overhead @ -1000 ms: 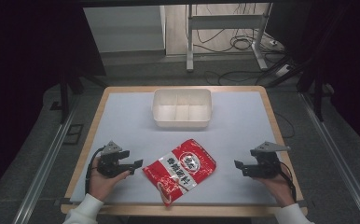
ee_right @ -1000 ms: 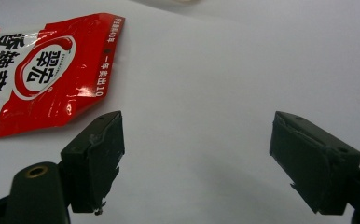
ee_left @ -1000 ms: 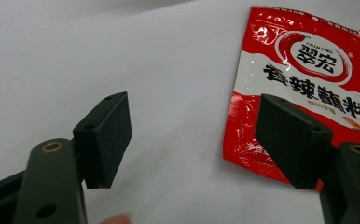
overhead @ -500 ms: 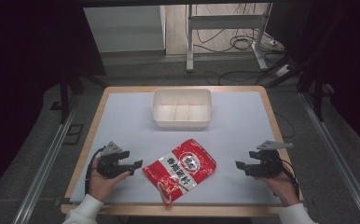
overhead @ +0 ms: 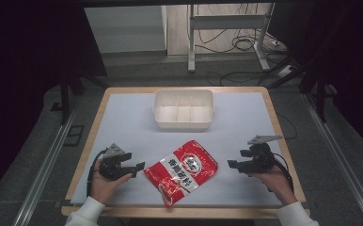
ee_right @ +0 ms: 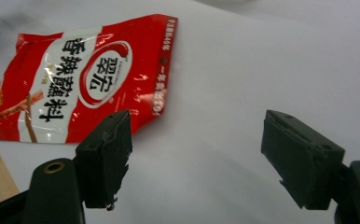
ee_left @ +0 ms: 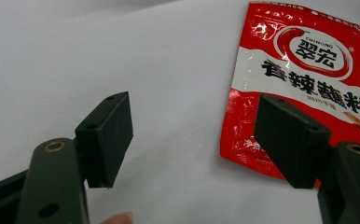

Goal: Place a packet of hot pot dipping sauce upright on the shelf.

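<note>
Currently both claws gape empty, flanking the red pouch [overhead: 181,171]: left claw [overhead: 135,168] just beside its edge, right claw [overhead: 233,164] near the opposite side. Pouch lies flat on the bench [overhead: 123,122], near side of the bin [overhead: 183,109]. Likely staging a two-sided pickup.

The right tool [overhead: 232,164] has drifted slightly toward the table's near edge

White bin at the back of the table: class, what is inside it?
The white bin shows dividers splitting it into compartments, and the parts in sight look empty. Its near wall hides the floor just behind it, so that strip cannot be checked.
</note>
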The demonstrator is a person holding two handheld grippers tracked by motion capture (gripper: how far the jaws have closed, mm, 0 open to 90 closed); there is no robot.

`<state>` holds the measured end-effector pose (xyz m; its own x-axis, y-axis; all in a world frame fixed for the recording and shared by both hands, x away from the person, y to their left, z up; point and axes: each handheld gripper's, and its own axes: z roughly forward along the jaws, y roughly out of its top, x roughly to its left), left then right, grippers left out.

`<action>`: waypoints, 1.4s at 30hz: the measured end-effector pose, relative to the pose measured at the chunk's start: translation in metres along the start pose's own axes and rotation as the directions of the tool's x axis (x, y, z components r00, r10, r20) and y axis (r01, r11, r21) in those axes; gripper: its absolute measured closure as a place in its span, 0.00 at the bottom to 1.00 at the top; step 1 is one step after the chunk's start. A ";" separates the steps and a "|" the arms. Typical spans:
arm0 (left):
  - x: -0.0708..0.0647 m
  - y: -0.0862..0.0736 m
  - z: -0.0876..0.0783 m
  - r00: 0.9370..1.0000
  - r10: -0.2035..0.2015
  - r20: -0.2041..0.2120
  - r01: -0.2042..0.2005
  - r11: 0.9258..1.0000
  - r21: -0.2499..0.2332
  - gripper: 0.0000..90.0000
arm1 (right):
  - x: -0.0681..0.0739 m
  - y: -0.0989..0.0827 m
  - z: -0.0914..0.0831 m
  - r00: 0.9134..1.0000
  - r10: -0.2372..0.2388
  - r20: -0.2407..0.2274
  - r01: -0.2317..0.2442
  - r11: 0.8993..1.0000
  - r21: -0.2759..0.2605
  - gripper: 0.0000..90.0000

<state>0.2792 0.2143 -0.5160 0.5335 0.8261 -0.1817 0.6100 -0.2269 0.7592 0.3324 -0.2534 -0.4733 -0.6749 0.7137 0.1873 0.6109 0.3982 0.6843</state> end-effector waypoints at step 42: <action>0.001 -0.001 0.003 1.000 0.005 0.003 -0.005 1.000 0.014 0.33 | 0.030 0.050 0.101 0.992 -0.001 -0.127 0.032 0.968 0.248 0.26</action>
<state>0.2809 0.2141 -0.5189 0.5383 0.8234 -0.1794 0.6151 -0.2384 0.7516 0.3849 -0.1541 -0.5045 -0.7224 0.6345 0.2747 0.6722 0.5513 0.4942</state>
